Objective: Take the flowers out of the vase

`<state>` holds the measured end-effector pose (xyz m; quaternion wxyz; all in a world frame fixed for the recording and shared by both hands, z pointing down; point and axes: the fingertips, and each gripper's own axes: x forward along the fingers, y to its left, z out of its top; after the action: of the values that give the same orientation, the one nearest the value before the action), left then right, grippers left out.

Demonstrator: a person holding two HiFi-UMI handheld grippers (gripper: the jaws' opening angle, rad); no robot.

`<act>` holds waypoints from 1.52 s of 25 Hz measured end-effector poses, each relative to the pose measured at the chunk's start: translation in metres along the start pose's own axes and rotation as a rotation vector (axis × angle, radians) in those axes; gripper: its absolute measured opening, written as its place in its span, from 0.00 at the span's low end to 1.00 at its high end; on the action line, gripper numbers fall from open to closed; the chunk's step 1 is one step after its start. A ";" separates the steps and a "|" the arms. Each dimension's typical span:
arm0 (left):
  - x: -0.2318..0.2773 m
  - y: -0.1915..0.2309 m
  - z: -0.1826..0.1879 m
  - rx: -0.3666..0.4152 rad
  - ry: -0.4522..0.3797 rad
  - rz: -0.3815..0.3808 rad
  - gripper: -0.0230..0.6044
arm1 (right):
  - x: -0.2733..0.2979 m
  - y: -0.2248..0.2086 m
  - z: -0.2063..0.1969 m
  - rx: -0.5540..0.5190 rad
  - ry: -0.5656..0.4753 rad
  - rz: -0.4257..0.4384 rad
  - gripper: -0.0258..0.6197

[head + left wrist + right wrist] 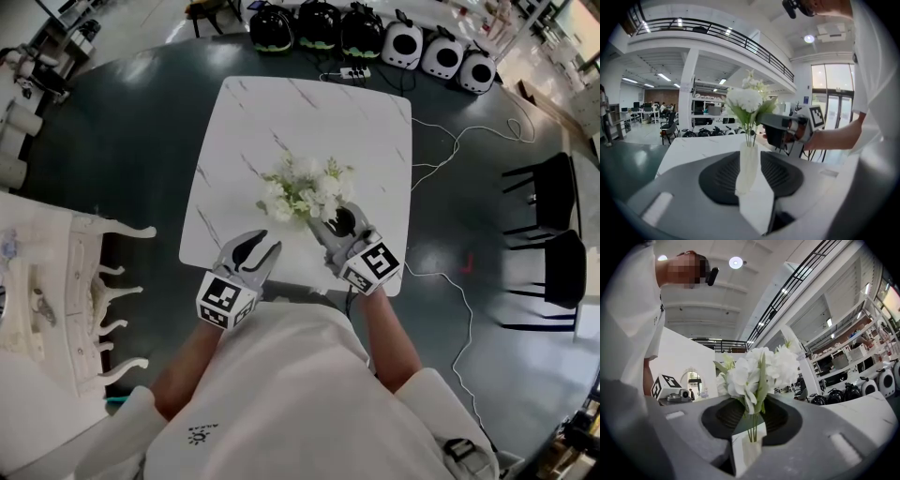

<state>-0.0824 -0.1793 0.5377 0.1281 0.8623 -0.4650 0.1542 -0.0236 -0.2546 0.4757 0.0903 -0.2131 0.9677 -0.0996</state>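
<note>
**A:** What step is the person on?

**B:** Judging by the layout, the grasp before the pull. The right gripper [330, 221] has its jaws on either side of the stems [753, 427], just under the blossoms and above the mouth of the vase [749, 164]. The jaws stand narrowly apart, and the pads do not visibly press on the stems.

**A:** And the left gripper [267, 246]?

**B:** Released, with its jaws apart. It is lined up with the vase body, which shows in the gap between them. In the head view it sits short of the bouquet, so it is probably not touching.

**A:** How should the person go about it?

**B:** The person should bring the left gripper forward and clamp the vase low on its body first. A vase that slim and light-looking would likely rise with the stems or tip over. Then the right gripper should close on the whole bundle below the leaves, firmly enough to catch every stem. From there it should draw straight up along the vase's axis until the stem ends clear the mouth.

**A:** What do the flowers [305, 187] look like?

**B:** They are a small bunch of full white blossoms with pale green leaves, on thin green stems gathered tight into the neck. The vase is white, tall and narrow. It stands upright on the white, grey-veined desk [309, 112], toward the person's side, between the two grippers. The flowers sit fully in it.
</note>
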 end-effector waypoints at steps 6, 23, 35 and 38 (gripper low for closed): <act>0.005 0.004 0.011 -0.019 -0.037 -0.007 0.20 | 0.006 -0.001 0.010 -0.006 -0.002 -0.010 0.19; 0.009 0.010 0.032 -0.030 -0.108 -0.024 0.20 | 0.013 -0.001 0.037 -0.030 -0.041 -0.045 0.19; 0.005 0.011 0.037 -0.031 -0.137 -0.034 0.20 | 0.015 0.007 0.056 -0.068 -0.061 -0.053 0.18; 0.005 0.011 0.039 -0.030 -0.145 -0.036 0.20 | 0.014 0.007 0.061 -0.069 -0.070 -0.057 0.18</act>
<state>-0.0832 -0.2030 0.5048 0.1097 0.8775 -0.4595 0.0823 -0.0257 -0.2634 0.4133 0.1140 -0.2471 0.9603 -0.0611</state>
